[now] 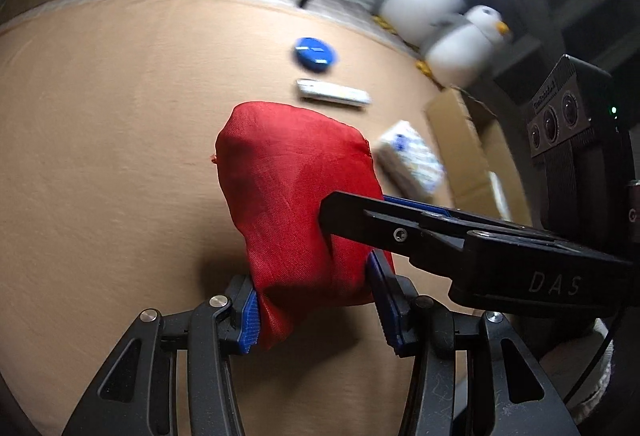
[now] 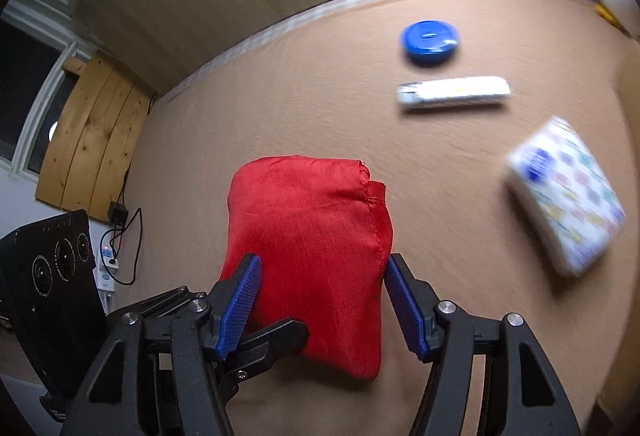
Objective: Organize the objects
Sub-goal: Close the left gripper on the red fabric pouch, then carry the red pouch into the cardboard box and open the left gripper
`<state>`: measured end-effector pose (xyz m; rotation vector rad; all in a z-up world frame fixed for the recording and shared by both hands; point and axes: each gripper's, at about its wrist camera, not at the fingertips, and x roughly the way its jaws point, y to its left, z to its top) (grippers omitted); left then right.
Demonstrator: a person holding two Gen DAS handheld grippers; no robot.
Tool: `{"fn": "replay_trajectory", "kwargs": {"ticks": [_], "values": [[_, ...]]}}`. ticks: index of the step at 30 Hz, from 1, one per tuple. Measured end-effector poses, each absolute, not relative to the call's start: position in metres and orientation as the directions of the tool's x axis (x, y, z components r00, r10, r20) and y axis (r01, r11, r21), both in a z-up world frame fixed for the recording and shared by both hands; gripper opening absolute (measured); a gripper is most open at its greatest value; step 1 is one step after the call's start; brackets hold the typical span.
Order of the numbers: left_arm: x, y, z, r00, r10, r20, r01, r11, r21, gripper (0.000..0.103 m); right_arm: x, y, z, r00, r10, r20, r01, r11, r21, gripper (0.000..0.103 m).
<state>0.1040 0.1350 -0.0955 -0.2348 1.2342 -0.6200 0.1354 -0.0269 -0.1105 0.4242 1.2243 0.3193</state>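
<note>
A stuffed red fabric pouch (image 1: 296,188) hangs just above the tan surface (image 1: 120,116), with a shadow under it. My left gripper (image 1: 316,308) is shut on its near end, blue pads pressing both sides. In the right wrist view the same pouch (image 2: 308,220) sits between the blue pads of my right gripper (image 2: 324,296), which is shut on it too. One black right finger (image 1: 360,220) crosses the pouch's right side, and a left finger (image 2: 280,332) pokes in low under the pouch.
Beyond the pouch lie a blue round disc (image 2: 430,41), a white tube (image 2: 454,92) and a patterned tissue pack (image 2: 566,196). An open cardboard box (image 1: 468,140) stands at the right edge, with penguin plush toys (image 1: 464,44) behind it. A wooden panel (image 2: 92,140) leans at the left.
</note>
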Motion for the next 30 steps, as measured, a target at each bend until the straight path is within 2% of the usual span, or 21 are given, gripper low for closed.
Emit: {"fn": "replay_trajectory", "kwargs": {"ticks": [15,30], "values": [[0.071,-0.003,-0.024,0.173,-0.667,-0.725,0.527,0.684,-0.504,0.051,0.057,-0.145,-0.028,0.542,0.293,-0.787,0.071,0.918,0.391,0.060],[0.075,-0.122,-0.029,0.118,-0.677,-0.726,0.635,0.614,-0.469,0.051,0.044,-0.246,-0.022,0.585,0.173,-0.792,0.196,0.918,0.345,0.060]]}}
